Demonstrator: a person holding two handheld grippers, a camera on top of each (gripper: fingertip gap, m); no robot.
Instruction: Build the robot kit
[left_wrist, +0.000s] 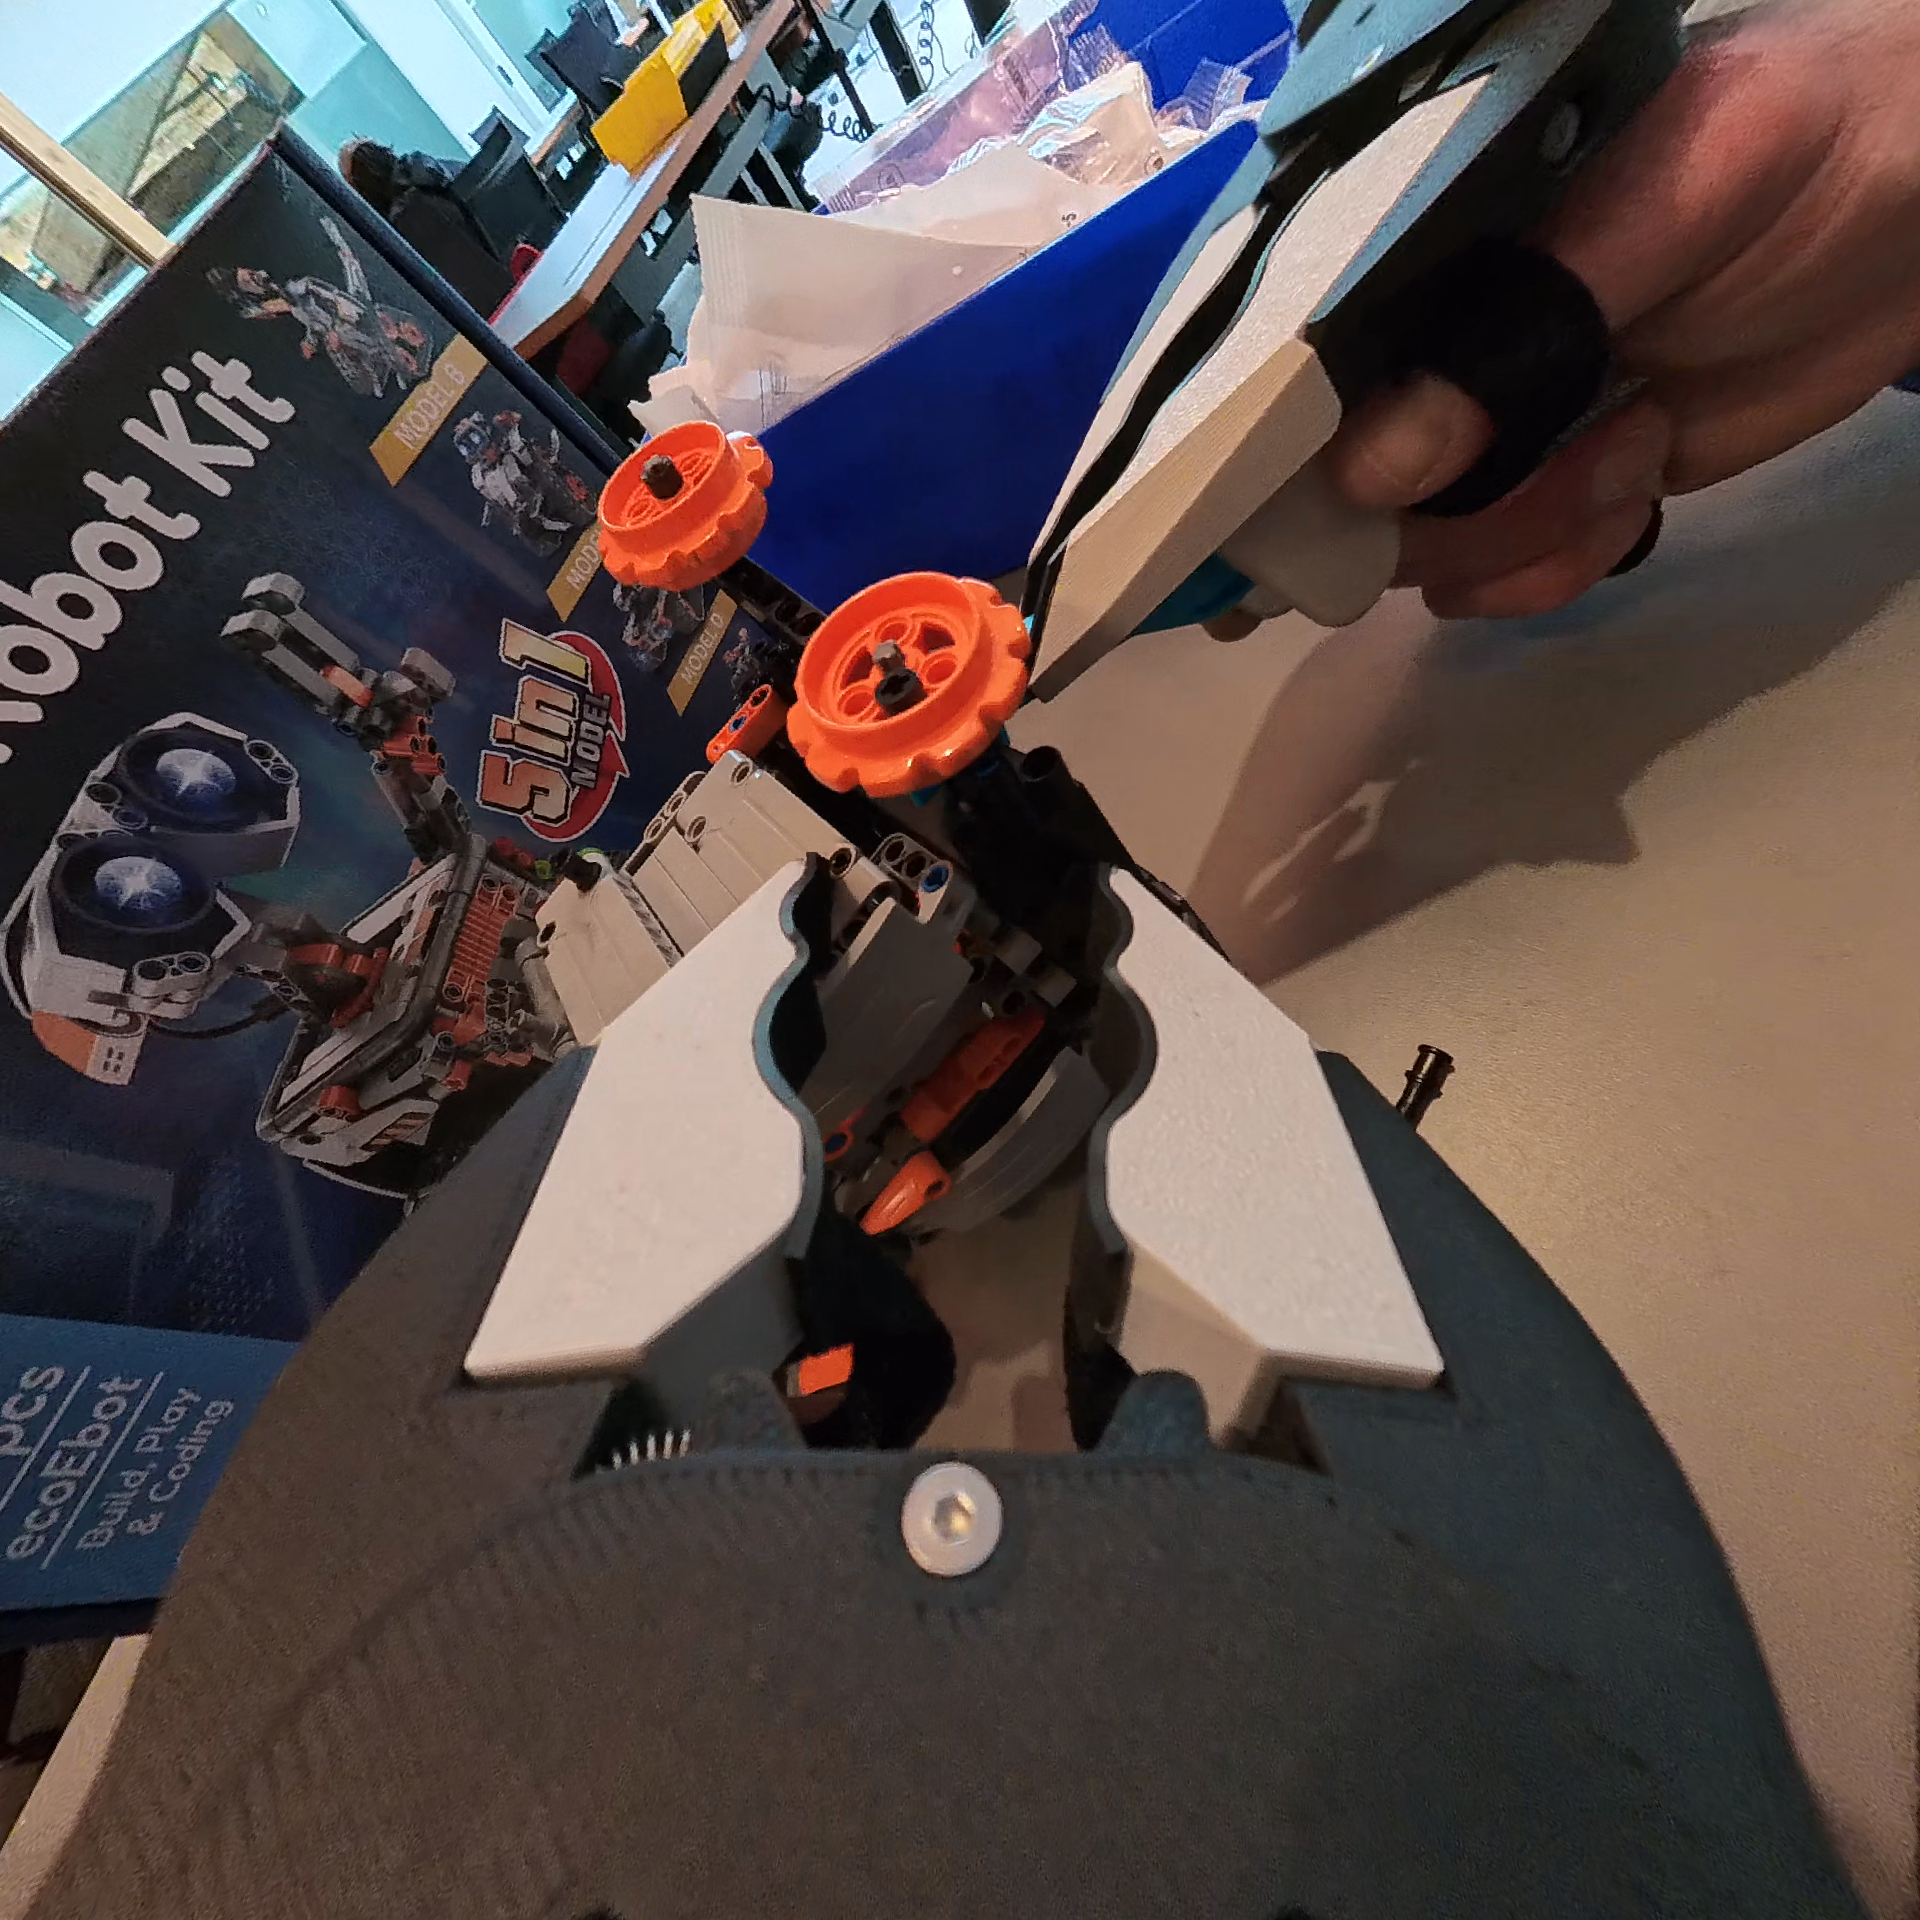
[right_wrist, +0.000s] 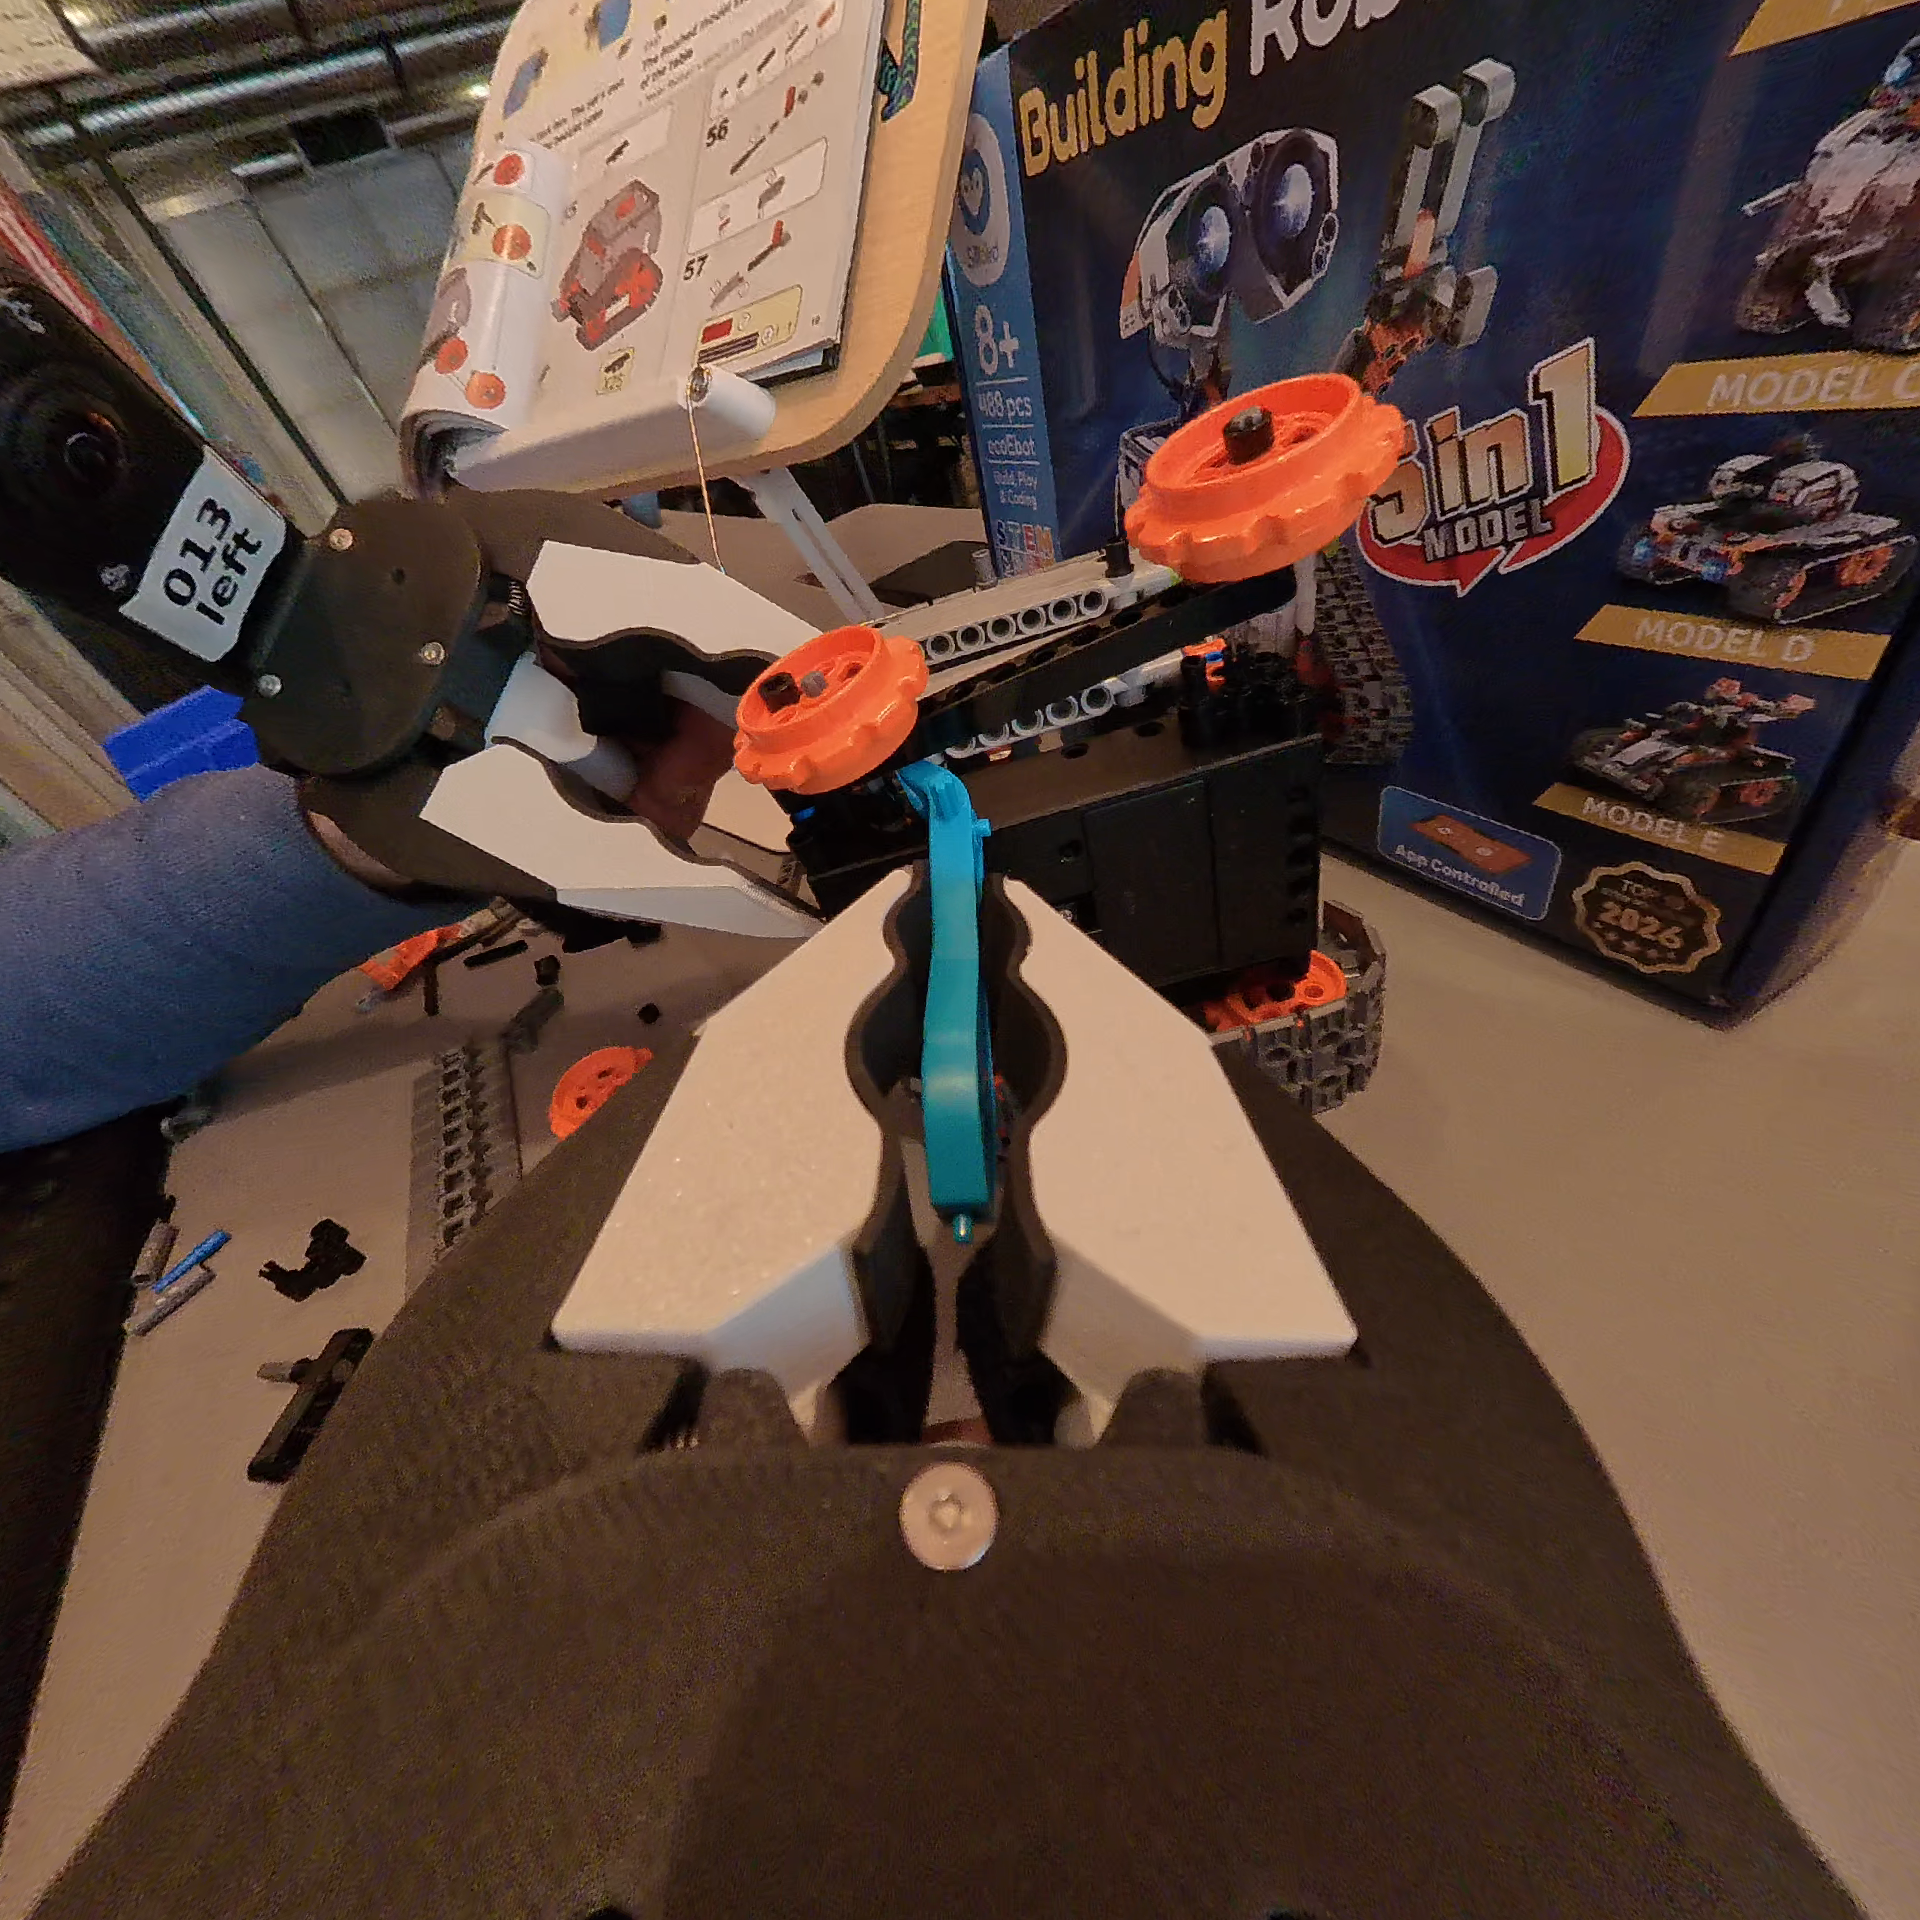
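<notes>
My left gripper (left_wrist: 951, 935) is clamped around the grey-and-black brick model (left_wrist: 914, 966), holding it over the table (left_wrist: 1610, 1143). My right gripper (right_wrist: 951, 894) is pinching a blue lever tool (right_wrist: 954, 1039), its tip under the nearer orange wheel (right_wrist: 828, 704). The kit box (right_wrist: 1558, 416) stands just behind.

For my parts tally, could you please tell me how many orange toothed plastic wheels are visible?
4: two atop the model, one low on its track, one loose on the table. Others may be hidden.
</notes>
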